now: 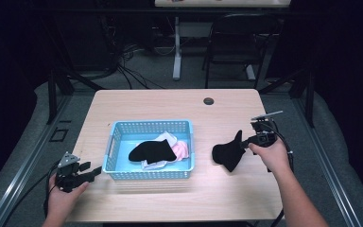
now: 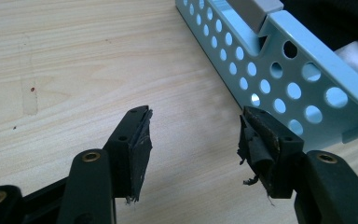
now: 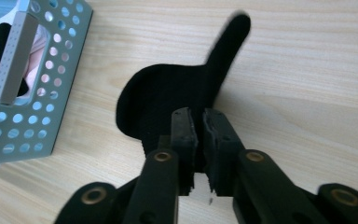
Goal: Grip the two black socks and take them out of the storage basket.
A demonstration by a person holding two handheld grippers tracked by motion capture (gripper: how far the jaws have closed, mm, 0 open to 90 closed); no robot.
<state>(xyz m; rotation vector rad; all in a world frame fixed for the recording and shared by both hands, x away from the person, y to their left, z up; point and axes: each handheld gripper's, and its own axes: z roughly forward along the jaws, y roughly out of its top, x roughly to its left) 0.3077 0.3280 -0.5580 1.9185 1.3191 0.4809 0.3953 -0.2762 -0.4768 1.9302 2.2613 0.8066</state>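
Right gripper (image 3: 196,122), jaws nearly together, pinches the soft black fabric sock (image 1: 228,153) lying near the pale wooden table's (image 1: 170,101) right edge. Beside it, mid-table, stands the perforated light-blue plastic basket (image 1: 113,135); left gripper (image 2: 193,140) gapes empty at its left wall.

Both forearms are bare, with no sleeves reaching the wrists. The left gripper (image 1: 90,174), a matte black plastic tool, carries a grey three-cornered plate on top, and a black cable trails from it. Its two black jaws end in blocky tips with small screw holes, brass-coloured pivot rivets below them, and frayed black rubber pads (image 2: 256,147) on their inner faces. The right gripper (image 3: 199,122) is of the same black build, with brass rivets, worn pads, a grey plate and a black cable looping back.
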